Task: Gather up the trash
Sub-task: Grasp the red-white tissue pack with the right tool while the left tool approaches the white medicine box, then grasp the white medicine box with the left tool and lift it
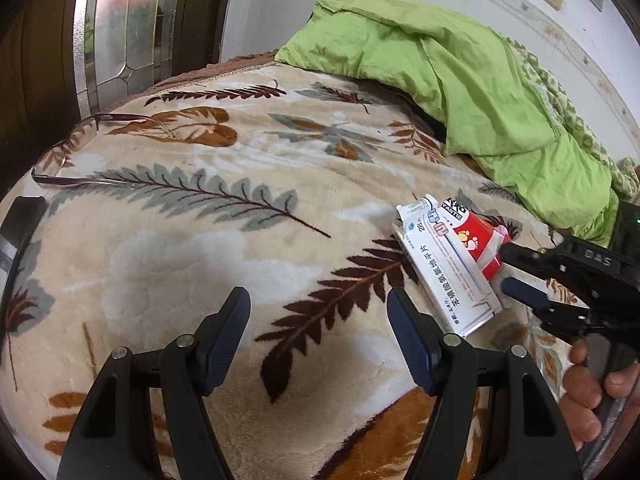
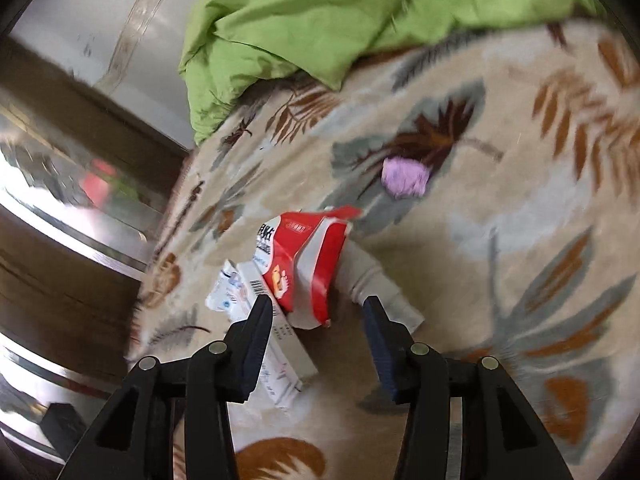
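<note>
Indoors | leaf-print blanket [image 1: 224, 240] | green quilt [image 1: 472, 80] | glass door [image 1: 120, 32]

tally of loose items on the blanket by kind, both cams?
Boxes: 2, white box and red box
Tubes: 1, grey tube
Pink wads: 1, pink wad
Glasses: 1, glasses
Green covers: 1, green cover
Total: 6

Bare blanket [image 1: 180, 264] left of boxes [image 1: 448, 272]; green quilt [image 1: 460, 68] behind
</note>
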A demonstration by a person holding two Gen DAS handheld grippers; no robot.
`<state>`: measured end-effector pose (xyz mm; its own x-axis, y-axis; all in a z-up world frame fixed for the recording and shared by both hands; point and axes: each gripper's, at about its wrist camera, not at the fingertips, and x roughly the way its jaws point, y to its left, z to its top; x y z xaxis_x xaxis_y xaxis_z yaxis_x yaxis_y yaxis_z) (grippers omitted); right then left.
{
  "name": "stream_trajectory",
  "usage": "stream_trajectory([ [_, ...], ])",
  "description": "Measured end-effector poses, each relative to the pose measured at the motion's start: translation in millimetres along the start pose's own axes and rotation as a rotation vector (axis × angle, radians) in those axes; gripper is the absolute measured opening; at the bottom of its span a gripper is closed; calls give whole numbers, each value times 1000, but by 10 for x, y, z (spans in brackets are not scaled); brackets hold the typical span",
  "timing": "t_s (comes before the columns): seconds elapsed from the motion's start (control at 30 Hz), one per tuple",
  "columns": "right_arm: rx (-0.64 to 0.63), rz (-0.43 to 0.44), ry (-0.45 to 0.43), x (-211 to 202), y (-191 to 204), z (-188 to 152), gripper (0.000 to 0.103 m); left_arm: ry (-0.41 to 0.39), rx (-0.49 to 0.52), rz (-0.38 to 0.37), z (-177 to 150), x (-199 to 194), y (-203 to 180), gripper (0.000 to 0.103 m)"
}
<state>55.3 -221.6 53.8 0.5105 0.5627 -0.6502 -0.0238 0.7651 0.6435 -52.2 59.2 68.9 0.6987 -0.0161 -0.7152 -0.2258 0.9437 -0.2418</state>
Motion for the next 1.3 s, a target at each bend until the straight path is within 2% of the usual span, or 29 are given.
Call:
stream_trajectory([
  [0.33, 7, 52, -23, 448, 125, 173, 51, 28, 1, -22, -13, 42, -23, 70],
  [0.4, -9, 47, -47, 450, 182, 192, 35, 35, -4, -20, -11, 60, -13, 70],
  [0.43, -27, 34, -63, 425, 208, 190, 21, 38, -6, -20, -16, 66, -11, 70],
  [0.53, -96, 5, -109, 277, 308, 161, 12, 49, -12, -27, -17, 92, -4, 70],
  [0.63, -200, -22, -117, 138, 392, 78, 11, 56, -24, -35, -17, 95, 23, 70],
  [0.73, -315, -91, -109, 72, 425, -74, 9, 56, -40, -41, -12, 91, 47, 70],
  [0.83, -375, -124, -103, 18, 422, -256, 9, 53, -45, -44, -5, 83, 57, 70],
  [0.9, -384, -96, -87, 3, 448, -378, 8, 42, -44, -44, 1, 62, 56, 71],
  [1.03, -255, 113, 19, 20, 453, -641, 8, 13, -58, -35, 11, 15, 92, 77],
  [1.1, -251, 117, 1, -68, 468, -740, 8, 12, -68, -38, 17, 11, 122, 77],
  [1.27, -243, 45, -130, -543, 397, -811, 8, 49, -80, -68, 1, 87, 116, 79],
  [1.3, -252, 25, -160, -673, 387, -839, 8, 66, -77, -82, -7, 128, 81, 85],
])
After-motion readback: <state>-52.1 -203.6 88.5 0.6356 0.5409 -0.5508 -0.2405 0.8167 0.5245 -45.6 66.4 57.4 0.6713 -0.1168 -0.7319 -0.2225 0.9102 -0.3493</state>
